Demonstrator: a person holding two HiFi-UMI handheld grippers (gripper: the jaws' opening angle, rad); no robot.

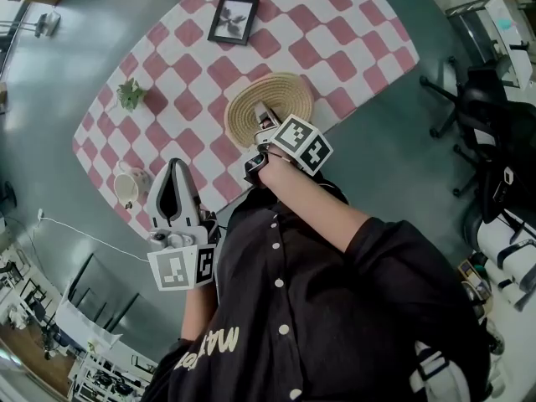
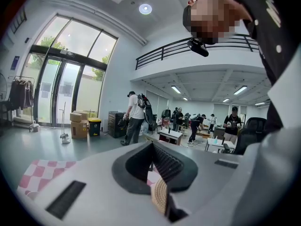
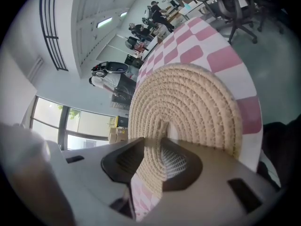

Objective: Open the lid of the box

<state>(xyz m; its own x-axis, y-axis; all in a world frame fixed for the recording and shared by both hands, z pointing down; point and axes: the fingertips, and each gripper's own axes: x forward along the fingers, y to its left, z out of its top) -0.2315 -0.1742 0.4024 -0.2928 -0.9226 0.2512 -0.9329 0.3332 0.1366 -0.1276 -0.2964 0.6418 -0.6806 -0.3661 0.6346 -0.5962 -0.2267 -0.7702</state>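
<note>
A pink-and-white checked cloth [image 1: 335, 40] spreads under both tongs, with a framed picture [image 1: 233, 19] well beyond the right tongs [image 1: 260, 109], a small potted plant [image 1: 130, 95] ahead of the left tongs [image 1: 175, 170], a pale cup [image 1: 127, 188] just beside them, and black office chairs [image 1: 477, 115] far right.

The round box [image 1: 289, 95], coiled from pale straw rope, sits low on the checked tabletop [image 1: 276, 23], at 5 o'clock from its middle. Its flat lid [image 3: 197, 102] shows concentric coils. The right gripper [image 3: 151, 166] pinches the lid's woven centre handle [image 3: 154, 147].
</note>
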